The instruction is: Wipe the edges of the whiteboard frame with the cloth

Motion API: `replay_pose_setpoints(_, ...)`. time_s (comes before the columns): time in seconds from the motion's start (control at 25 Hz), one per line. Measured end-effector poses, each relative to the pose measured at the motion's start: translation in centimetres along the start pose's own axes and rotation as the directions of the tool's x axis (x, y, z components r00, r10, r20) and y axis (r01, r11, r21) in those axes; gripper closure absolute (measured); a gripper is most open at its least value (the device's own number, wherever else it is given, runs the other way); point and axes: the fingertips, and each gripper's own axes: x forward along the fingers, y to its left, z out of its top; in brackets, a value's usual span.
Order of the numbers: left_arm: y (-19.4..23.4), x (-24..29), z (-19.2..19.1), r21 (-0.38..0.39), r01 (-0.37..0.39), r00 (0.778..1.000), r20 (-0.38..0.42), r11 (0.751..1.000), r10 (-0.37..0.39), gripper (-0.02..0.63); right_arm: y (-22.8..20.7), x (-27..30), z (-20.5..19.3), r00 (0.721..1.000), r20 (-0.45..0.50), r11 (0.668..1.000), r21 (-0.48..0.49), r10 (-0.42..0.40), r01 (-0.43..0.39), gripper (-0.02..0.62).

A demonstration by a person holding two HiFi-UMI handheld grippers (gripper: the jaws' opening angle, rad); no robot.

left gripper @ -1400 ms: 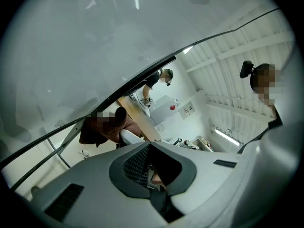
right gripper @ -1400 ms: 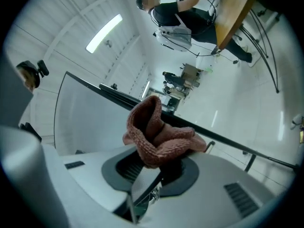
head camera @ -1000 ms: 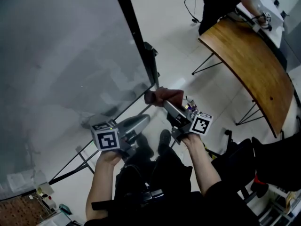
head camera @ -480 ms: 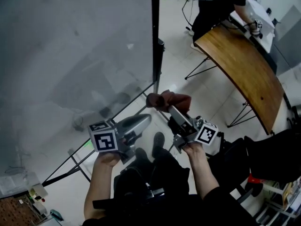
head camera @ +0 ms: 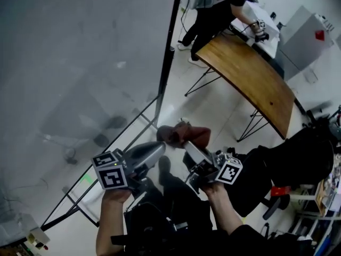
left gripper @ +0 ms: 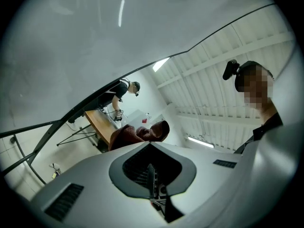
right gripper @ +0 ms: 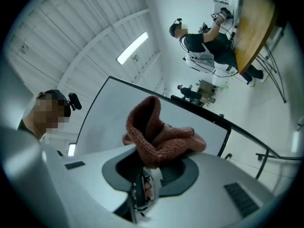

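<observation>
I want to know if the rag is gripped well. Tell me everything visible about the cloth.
The cloth is a reddish-brown coarse knit, bunched into a lump with one fold standing up. The right gripper is shut on its lower part; the rest bulges beyond the jaws. It is held near the whiteboard frame's lower corner; whether it touches the frame cannot be told. The left gripper's tip is close beside it.

Rust-red knit cloth (head camera: 187, 134), bunched (clamped in jaws), near black whiteboard frame (head camera: 167, 63)
</observation>
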Motion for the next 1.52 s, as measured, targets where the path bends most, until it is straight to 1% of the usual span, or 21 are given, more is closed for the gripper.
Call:
replay_pose_setpoints(0.24, -3.5, -1.2, -2.2, -0.012, 0.114, 0.993, 0.016, 0.993, -0.114, 0.611, 3.3, -2.6, -2.7, 0.999, 0.025, 0.999, -0.009, -0.042, 0.042, 0.509)
replay_pose_setpoints(0.44, -6.1, -2.2, -2.2, 0.006, 0.218, 0.975, 0.042, 0.976, -0.218, 0.611, 4.6, -1.9, -3.2, 0.999, 0.015, 0.999, -0.040, -0.035, 0.036, 0.509)
replay_pose_setpoints(0.52, -6.8, -2.6, -1.9, 0.010, 0.240, 0.969, 0.053, 0.971, -0.241, 0.611, 5.0, -1.3, -3.0, 1.000, 0.007, 0.999, -0.045, -0.025, 0.025, 0.509)
replay_pose_setpoints(0.64, -7.0, -2.6, -1.4, 0.028, 0.253, 0.964, 0.078, 0.967, -0.254, 0.611, 5.9, -0.8, -2.5, 1.000, -0.013, 0.998, -0.063, -0.005, 0.004, 0.509)
replay_pose_setpoints(0.84, -7.7, -1.4, -1.3, 0.024, 0.233, 0.967, 0.100, 0.972, -0.234, 0.611, 6.9, -1.5, -1.3, 0.999, -0.022, 0.996, -0.087, 0.023, -0.025, 0.509)
replay_pose_setpoints(0.96, -8.0, 0.1, -1.7, 0.061, 0.217, 0.969, 0.110, 0.974, -0.223, 0.611, 6.9, -3.0, -0.1, 0.999, -0.019, 0.996, -0.079, 0.039, -0.040, 0.509)
replay_pose_setpoints(1.2, -8.8, 4.0, -3.2, 0.089, 0.139, 0.982, 0.116, 0.986, -0.149, 0.609, 6.7, -6.7, 3.2, 0.996, -0.010, 0.995, -0.055, 0.085, -0.086, 0.509)
replay_pose_setpoints(1.52, -8.2, 9.7, -5.2, 0.092, 0.053, 0.991, 0.117, 0.994, -0.064, 0.610, 3.8, -10.8, 7.0, 0.991, -0.027, 0.991, -0.002, 0.134, -0.135, 0.509)
